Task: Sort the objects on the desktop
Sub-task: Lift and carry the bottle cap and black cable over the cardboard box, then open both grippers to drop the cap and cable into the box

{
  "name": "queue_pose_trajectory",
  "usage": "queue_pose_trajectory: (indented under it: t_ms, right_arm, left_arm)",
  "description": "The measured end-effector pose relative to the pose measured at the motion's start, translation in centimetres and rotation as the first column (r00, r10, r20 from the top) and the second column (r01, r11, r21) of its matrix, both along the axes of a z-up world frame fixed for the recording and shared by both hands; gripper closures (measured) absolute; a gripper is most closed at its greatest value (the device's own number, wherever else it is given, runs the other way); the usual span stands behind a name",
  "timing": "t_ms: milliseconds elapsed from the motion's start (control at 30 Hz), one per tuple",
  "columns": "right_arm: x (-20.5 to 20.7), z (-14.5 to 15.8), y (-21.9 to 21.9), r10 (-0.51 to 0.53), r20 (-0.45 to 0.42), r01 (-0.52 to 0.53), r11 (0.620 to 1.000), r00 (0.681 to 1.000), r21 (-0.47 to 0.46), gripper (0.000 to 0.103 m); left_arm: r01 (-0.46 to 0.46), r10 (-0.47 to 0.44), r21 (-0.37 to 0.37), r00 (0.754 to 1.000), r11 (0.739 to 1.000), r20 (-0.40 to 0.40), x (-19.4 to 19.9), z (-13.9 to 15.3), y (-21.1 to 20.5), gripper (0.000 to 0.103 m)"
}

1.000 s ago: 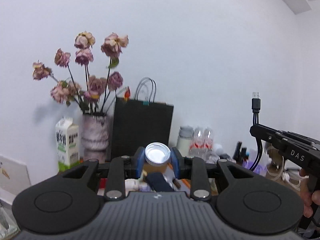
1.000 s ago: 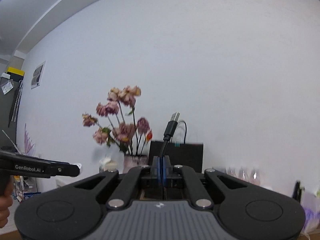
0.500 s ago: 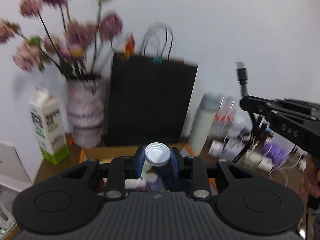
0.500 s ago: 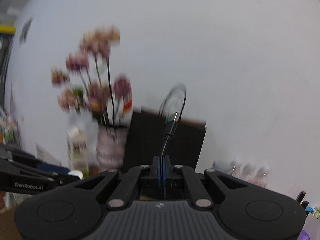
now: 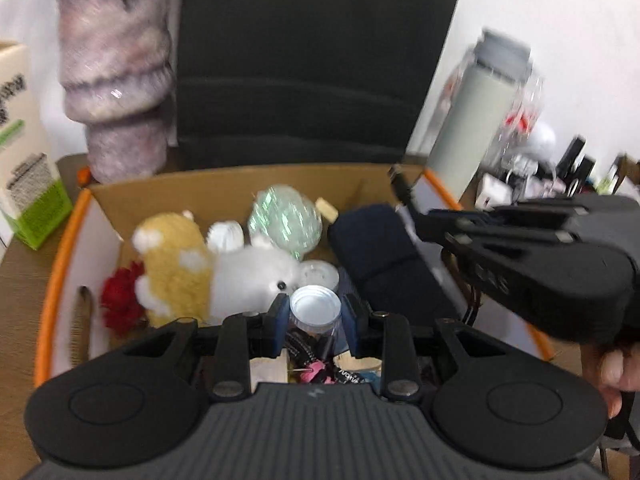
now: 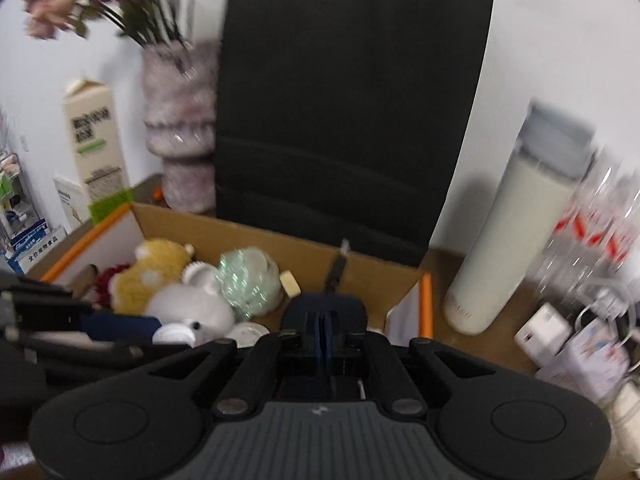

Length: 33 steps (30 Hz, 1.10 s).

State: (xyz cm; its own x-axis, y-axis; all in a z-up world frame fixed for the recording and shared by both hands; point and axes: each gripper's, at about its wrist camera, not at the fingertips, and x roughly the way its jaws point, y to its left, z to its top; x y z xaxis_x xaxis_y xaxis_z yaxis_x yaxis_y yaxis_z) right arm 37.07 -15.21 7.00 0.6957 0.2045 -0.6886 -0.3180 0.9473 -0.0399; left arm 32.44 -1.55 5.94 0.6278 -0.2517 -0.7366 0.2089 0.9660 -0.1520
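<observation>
step: you're over the cardboard box with both loads; judged the drop-in stage of sorting
left gripper: jaws closed part-way on a small jar with a silver screw cap, blue pads touching its sides, cap facing the camera
right gripper: jaws pinched nearly together on a black USB cable; plug end sticks out far past the tips, over the box's far wall
where things are: jar hangs above the near middle of the box, over loose small items; box already holds a yellow plush, white plush, green glittery ball, dark blue pouch
do it well: lower the jar to a free gap before you let go, not onto the plush, or it may roll; keep it upright; release cable only once the plug is inside the walls
left pose: pointing forward and down into the box, level across
right pose: to the right of the left one, angled in toward the box's right far corner; your right hand is on its grip
watch: black paper bag and white bottle stand just beyond the box; don't clip them
blur: frames smeared, fine detail can't be told
</observation>
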Motion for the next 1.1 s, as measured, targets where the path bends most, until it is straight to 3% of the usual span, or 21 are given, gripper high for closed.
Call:
queue_pose_trajectory:
  t_ms: [100,167,233,267,367,467,633,767,1100]
  right_arm:
    - [1.7,-1.5,0.0,-0.023,-0.048,0.025,0.999,0.999,0.032,0.099]
    - [2.6,-2.2,0.0,-0.033,-0.084,0.038,0.998,0.996,0.055,0.091]
    - [3.0,-2.3,0.0,-0.044,-0.093,0.049,0.998,0.995,0.043,0.088]
    - [3.1,-2.0,0.1,-0.065,-0.087,0.067,0.997,0.994,0.026,0.080]
    - [2.2,-0.2,-0.3,-0.069,-0.058,0.070,0.998,0.996,0.010,0.063]
    - [1.0,2.0,-1.1,-0.073,-0.043,0.073,0.997,0.996,-0.006,0.056]
    - [-2.0,5.0,-2.4,-0.083,-0.032,0.082,0.996,0.996,-0.025,0.047]
    - [-4.7,7.2,-3.5,-0.088,-0.013,0.088,0.996,0.996,-0.031,0.044]
    - [-12.4,12.6,-4.3,-0.077,0.058,0.076,0.997,0.995,0.018,0.033]
  left_arm:
    - [-0.002,0.002,0.026,1.000,1.000,-0.011,0.6,-1.2,-0.7,0.070]
    - [0.003,-0.003,0.017,1.000,1.000,-0.013,0.8,-1.5,-0.9,0.065]
    - [-0.006,0.006,0.009,1.000,1.000,-0.010,0.8,-1.1,-0.9,0.051]
    - [-0.013,0.013,0.009,1.000,1.000,-0.007,0.7,-0.8,-0.8,0.041]
    - [-0.010,0.010,0.037,1.000,0.999,0.018,0.2,0.6,-0.9,0.033]
    - [-0.069,0.066,0.055,0.996,0.996,0.051,-0.5,2.0,-0.7,0.005]
    - [-0.127,0.125,0.090,0.992,0.988,0.023,-2.1,3.8,0.1,0.002]
    - [-0.190,0.186,0.106,0.981,0.976,0.051,-4.0,6.2,1.3,0.000]
    - [-0.286,0.280,0.080,0.957,0.955,0.077,-9.8,11.8,3.8,0.000]
